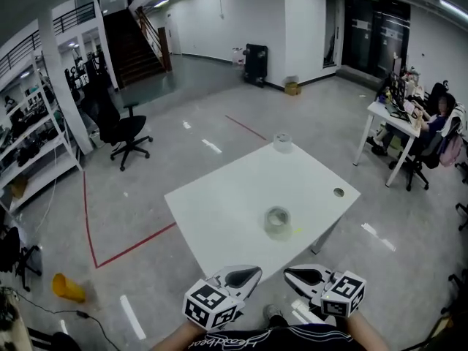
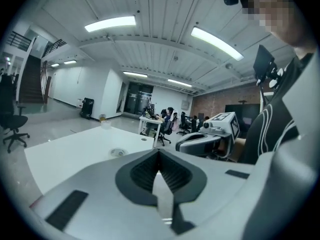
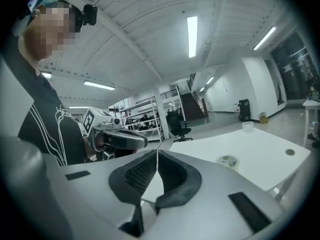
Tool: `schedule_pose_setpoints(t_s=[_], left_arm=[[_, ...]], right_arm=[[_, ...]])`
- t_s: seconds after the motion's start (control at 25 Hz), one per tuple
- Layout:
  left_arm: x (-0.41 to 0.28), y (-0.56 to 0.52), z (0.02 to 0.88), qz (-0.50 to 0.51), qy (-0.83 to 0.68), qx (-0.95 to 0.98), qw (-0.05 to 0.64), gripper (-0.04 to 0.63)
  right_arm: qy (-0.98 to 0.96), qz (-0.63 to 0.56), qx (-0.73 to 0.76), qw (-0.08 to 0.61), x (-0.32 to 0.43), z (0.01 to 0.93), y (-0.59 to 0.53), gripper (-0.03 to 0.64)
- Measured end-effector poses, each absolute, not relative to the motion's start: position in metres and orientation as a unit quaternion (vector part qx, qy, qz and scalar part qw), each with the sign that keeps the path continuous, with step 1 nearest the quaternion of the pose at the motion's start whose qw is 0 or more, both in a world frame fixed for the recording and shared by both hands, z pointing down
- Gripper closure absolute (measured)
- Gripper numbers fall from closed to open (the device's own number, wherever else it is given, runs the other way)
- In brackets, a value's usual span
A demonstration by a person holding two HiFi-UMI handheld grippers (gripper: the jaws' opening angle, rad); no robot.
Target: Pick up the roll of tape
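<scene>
A clear roll of tape (image 1: 278,221) lies flat on the white table (image 1: 219,210), toward its near right side. It also shows in the left gripper view (image 2: 118,152) and the right gripper view (image 3: 228,160). A second, whitish roll (image 1: 282,142) stands at the table's far corner. My left gripper (image 1: 252,273) (image 2: 159,151) and right gripper (image 1: 289,273) (image 3: 157,151) are held close to my body at the table's near edge, tips toward each other. Both are short of the tape. Their jaws are shut with nothing between them.
A round cable hole (image 1: 338,192) sits near the table's right corner. A black office chair (image 1: 129,133) and shelving (image 1: 33,148) stand to the left. At the right, a person sits at a desk (image 1: 395,119). A yellow object (image 1: 67,287) lies on the floor.
</scene>
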State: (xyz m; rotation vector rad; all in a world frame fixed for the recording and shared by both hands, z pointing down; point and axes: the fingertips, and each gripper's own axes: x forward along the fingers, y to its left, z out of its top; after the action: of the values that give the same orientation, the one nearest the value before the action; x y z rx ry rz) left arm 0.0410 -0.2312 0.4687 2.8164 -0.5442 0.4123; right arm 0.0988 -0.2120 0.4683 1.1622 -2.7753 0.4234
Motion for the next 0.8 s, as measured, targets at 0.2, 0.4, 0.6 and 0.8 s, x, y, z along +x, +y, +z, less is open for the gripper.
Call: schedule_pose_setpoints(t_s=[0.2, 0.4, 0.6, 0.8], left_arm=[[0.072, -0.280, 0.485, 0.143, -0.199, 0.958, 0.148, 0.592], [0.085, -0.321, 0.497, 0.145, -0.221, 0.947, 0.181, 0.592], [0.086, -0.350, 0.512, 0.152, -0.249, 0.935, 0.200, 0.592], [0.080, -0.373, 0.519, 0.153, -0.278, 0.924, 0.213, 0.592]], right_arm=[[-0.917, 0.154, 0.363, 0.059, 0.126, 0.478, -0.263, 0.603], [-0.919, 0.161, 0.349, 0.083, 0.143, 0.495, -0.304, 0.603], [-0.917, 0.159, 0.350, 0.103, 0.158, 0.511, -0.347, 0.601], [-0.922, 0.140, 0.323, 0.160, 0.156, 0.538, -0.384, 0.589]])
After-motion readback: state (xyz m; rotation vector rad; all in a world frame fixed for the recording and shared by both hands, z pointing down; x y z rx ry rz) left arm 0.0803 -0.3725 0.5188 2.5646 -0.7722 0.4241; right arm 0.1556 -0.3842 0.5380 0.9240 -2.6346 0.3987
